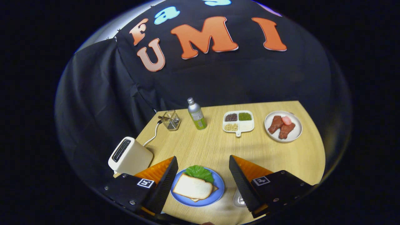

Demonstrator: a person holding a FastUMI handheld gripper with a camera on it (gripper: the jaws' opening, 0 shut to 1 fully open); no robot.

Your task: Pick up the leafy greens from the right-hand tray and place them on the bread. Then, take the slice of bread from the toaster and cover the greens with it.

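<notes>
A blue plate (218,190) lies on the wooden table between my fingers. On it a slice of bread (193,187) rests over the leafy greens (200,172), whose green edge sticks out on the far side, with another bread slice's corner showing underneath. The white toaster (129,156) stands just beyond my left finger, its slots looking dark. My gripper (201,162) hangs above the plate, open, with nothing held between its fingers.
Farther back stand a wire holder (171,120), a silver and green bottle (196,114), a white divided tray of grains (238,122) and a white plate with brown meat pieces (283,126). A clear small tray (239,200) lies beside my right finger. The toaster's cord (153,136) runs backward.
</notes>
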